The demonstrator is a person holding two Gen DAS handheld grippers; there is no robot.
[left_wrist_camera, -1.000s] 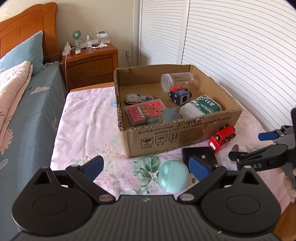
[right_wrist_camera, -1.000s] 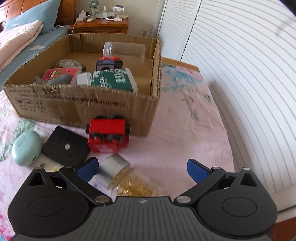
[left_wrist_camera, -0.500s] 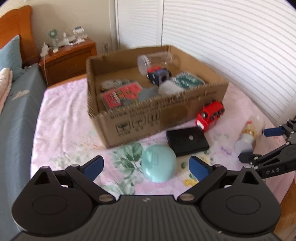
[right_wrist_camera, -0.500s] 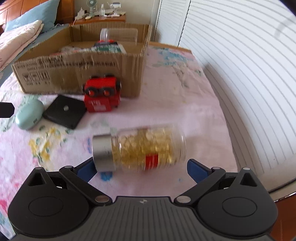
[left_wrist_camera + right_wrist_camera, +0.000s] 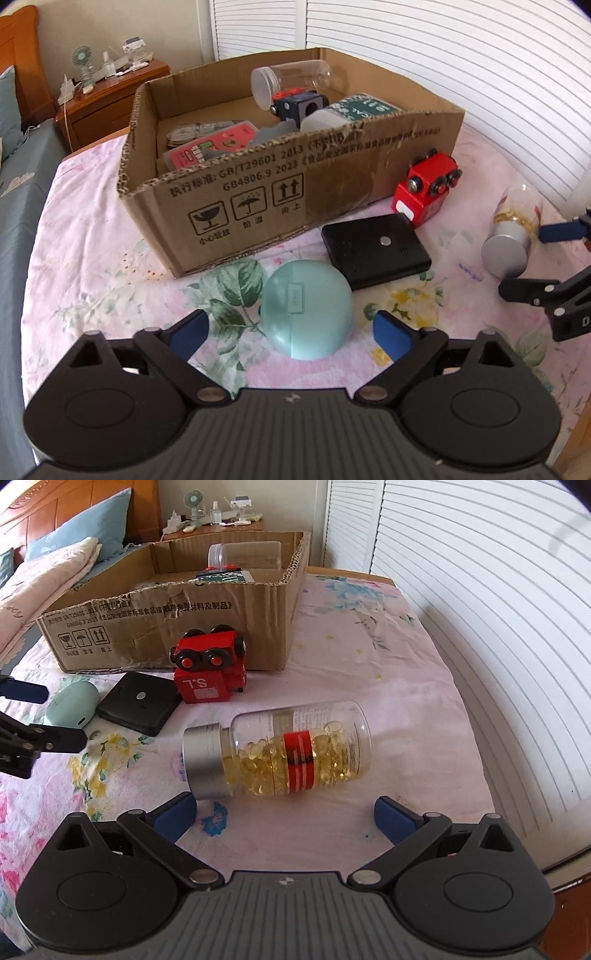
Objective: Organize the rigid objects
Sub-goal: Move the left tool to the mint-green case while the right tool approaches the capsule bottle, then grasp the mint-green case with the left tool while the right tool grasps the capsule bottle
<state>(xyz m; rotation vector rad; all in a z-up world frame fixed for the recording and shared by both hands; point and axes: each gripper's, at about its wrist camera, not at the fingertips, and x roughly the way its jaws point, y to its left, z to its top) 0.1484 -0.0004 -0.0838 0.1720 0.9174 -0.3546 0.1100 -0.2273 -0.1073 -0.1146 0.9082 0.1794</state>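
Left gripper (image 5: 290, 330) has dropped closer to the teal case (image 5: 306, 308); both grippers gape wide over the floral bedsheet (image 5: 369, 657), right gripper (image 5: 284, 814) by the capsule bottle (image 5: 277, 753), louvered doors (image 5: 443, 48) behind.

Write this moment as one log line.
left gripper: open, before round teal case | right gripper: open, before lying clear capsule bottle

Left gripper (image 5: 291, 330): a matte black body with a ribbed centre panel, a small diamond-shaped mark at 12 o'clock on it, and a round disc moulded at each side. Black linkage arms with silver pivot screws and triangular cut-outs carry blue fingertip pads (image 5: 188, 332). The right gripper (image 5: 284, 814) has the same black body, silver screws and blue pads (image 5: 391, 818).
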